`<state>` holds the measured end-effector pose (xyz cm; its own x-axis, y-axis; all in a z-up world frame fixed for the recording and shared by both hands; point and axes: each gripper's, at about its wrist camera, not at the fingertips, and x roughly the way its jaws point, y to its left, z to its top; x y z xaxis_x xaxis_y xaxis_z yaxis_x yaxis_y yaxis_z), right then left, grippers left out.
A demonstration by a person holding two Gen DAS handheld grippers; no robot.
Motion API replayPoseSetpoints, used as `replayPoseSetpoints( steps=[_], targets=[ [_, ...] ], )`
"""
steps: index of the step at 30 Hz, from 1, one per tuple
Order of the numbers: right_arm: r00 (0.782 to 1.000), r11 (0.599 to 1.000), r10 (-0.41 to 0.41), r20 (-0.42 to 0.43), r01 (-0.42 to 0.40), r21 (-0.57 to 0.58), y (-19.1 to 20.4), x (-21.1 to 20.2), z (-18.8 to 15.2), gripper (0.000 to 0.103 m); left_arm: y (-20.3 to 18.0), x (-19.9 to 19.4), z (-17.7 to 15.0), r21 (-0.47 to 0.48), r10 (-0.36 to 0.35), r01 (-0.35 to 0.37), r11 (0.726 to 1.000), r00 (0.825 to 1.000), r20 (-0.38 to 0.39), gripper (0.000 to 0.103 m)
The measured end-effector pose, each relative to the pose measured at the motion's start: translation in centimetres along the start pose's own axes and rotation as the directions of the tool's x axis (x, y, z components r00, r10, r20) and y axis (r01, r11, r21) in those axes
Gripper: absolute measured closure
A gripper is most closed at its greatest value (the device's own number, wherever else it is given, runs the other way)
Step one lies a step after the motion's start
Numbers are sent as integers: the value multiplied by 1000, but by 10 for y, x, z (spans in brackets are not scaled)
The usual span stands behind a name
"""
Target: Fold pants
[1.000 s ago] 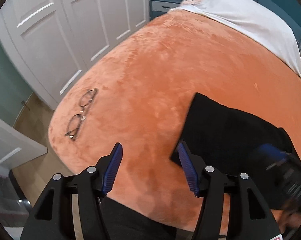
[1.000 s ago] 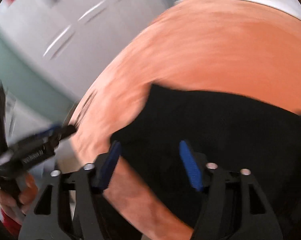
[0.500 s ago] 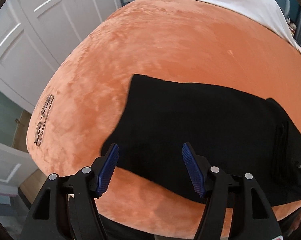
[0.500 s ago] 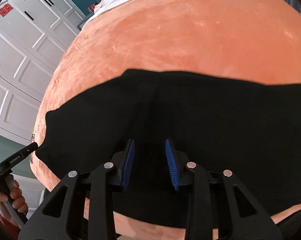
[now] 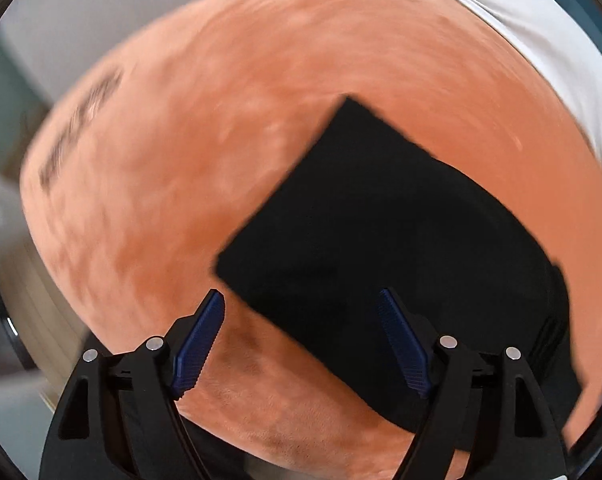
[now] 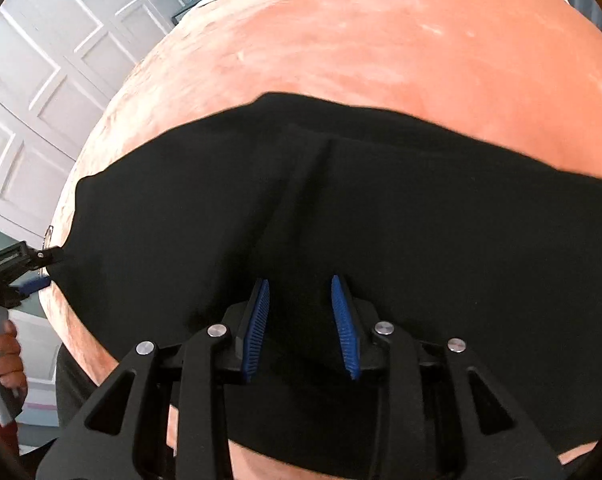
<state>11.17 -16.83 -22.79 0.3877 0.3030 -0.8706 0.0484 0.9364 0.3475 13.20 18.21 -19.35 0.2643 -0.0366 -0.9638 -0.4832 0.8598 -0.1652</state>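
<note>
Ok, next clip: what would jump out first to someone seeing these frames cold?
The black pants lie spread across the fuzzy orange blanket that fills both views. The right gripper sits over the middle of the pants, where a ridge of fabric runs away from its jaws. The left gripper, jaws wide and just opened further, hangs over the pants' near corner with nothing pinched.
</note>
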Motion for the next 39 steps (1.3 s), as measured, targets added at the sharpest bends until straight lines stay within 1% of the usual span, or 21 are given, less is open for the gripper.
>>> replayPoseSetpoints(
  steps=[4,6,8,10,11,12,14,17,20,22,24,26,28,30,31,32,34,35,36,38,39],
  targets=[
    [994,988,103,21,-105,116,-11,-10,-4,68,21,31,4,-111,-35,27,994,997,-68,22],
    [996,990,89,31,-92,104,-9,-14,-7,68,14,35,6,-111,-24,19,994,999,-46,10],
    [997,994,66,48,-70,85,-10,-21,-6,68,1,40,7,-72,19,-22,997,999,-38,10],
    [995,992,65,72,-72,101,-14,-32,-5,68,-17,36,7,2,47,-47,999,999,3,28],
    [995,991,67,79,-76,113,-17,-39,-7,68,-27,30,5,37,31,-32,999,999,20,54],
    [994,989,65,90,-76,127,-22,-44,-7,68,-34,27,4,62,-9,8,998,1000,15,88],
    [991,985,52,121,-71,157,-39,-57,-7,61,-51,14,1,103,2,-6,995,999,42,89],
    [987,977,33,158,-65,201,-63,-76,-10,60,-84,-23,-13,182,-54,32,983,992,117,90],
    [983,967,23,182,-68,247,-89,-93,-16,60,-132,-66,-39,305,-170,118,945,974,150,90],
    [983,959,9,181,-60,277,-102,-97,-20,60,-175,-86,-67,415,-256,183,891,958,127,89],
    [985,947,17,171,-71,314,-115,-95,-24,59,-213,-87,-100,528,-277,191,828,957,88,82],
    [988,933,39,151,-90,349,-125,-91,-27,59,-239,-68,-126,593,-234,154,790,971,59,79],
    [988,932,58,146,-106,346,-123,-89,-28,59,-249,-42,-139,603,-165,136,786,986,-8,79],
    [986,942,74,146,-118,315,-118,-88,-24,59,-245,-30,-140,570,-158,175,803,984,-79,79],
    [985,945,92,149,-134,300,-115,-86,-19,52,-243,-29,-141,567,-159,185,803,983,-95,79],
    [982,943,109,151,-150,297,-111,-82,-16,44,-239,-33,-144,569,-155,177,803,984,-87,77],
    [971,924,177,160,-220,314,-108,-76,-5,40,-230,-46,-150,588,-168,166,791,984,-52,74],
    [962,909,218,162,-261,326,-103,-69,0,38,-228,-50,-155,599,-164,154,786,986,-38,64],
    [950,890,265,166,-307,337,-102,-64,4,38,-223,-50,-151,610,-153,140,780,988,-30,42],
    [912,835,370,176,-409,367,-95,-53,13,33,-219,-47,-153,616,-159,150,774,987,-40,9],
    [903,820,392,176,-429,378,-92,-50,13,33,-220,-42,-157,621,-147,141,771,988,-42,11]
  ],
)
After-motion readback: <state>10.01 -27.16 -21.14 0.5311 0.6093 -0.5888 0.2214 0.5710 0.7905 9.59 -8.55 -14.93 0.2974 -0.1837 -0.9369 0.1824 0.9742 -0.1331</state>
